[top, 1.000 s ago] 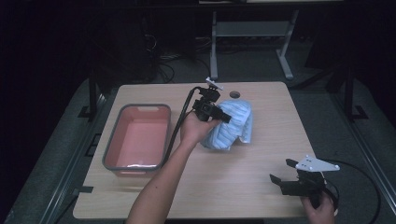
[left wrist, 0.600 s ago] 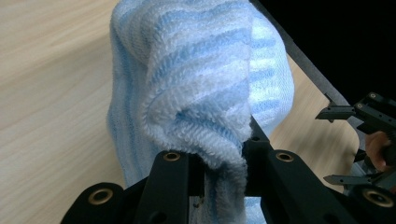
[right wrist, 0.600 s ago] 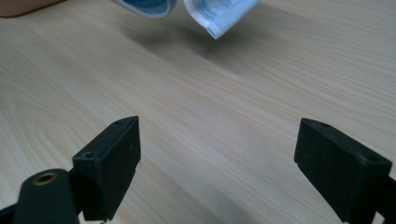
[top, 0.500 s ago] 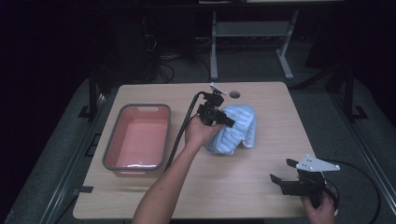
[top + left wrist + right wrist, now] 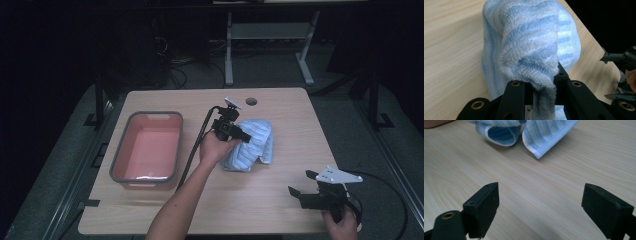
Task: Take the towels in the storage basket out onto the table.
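Firmly clenched: left hand-held gripper (image 5: pixel 243 136), towel (image 5: pixel 255 145)

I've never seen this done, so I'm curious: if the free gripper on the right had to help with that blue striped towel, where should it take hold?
Probably the hemmed corner of the towel that droops toward the right gripper, reached from the near right side. That edge is thin, hangs free and faces its open jaws. The left gripper already pinches a bunched fold at the other end.
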`<move>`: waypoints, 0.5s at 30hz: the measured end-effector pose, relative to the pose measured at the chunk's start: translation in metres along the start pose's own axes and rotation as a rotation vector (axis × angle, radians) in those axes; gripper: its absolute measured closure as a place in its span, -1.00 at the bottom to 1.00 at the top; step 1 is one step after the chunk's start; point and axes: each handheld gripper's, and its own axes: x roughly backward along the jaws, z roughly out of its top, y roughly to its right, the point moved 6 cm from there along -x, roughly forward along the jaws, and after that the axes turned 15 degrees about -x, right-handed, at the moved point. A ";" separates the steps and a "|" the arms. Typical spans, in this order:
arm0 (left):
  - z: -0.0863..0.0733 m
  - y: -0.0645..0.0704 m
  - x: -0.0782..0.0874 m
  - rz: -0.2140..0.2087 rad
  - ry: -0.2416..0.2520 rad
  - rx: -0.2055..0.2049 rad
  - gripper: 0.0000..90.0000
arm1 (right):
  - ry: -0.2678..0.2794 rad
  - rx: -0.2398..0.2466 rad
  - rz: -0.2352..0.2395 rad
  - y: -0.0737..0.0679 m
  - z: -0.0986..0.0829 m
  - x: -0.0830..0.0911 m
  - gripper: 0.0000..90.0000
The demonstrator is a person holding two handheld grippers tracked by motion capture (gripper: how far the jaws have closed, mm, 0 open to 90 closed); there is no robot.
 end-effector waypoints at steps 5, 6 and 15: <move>-0.007 -0.003 -0.009 0.000 -0.002 0.026 0.66 | -0.002 0.004 0.000 0.000 0.000 0.000 -0.69; -0.009 -0.003 -0.011 0.003 -0.006 0.025 0.65 | -0.002 0.003 0.001 0.000 0.000 0.000 -0.69; -0.019 -0.005 -0.022 -0.011 -0.009 0.050 0.53 | -0.003 0.009 -0.002 -0.002 -0.001 0.001 -0.69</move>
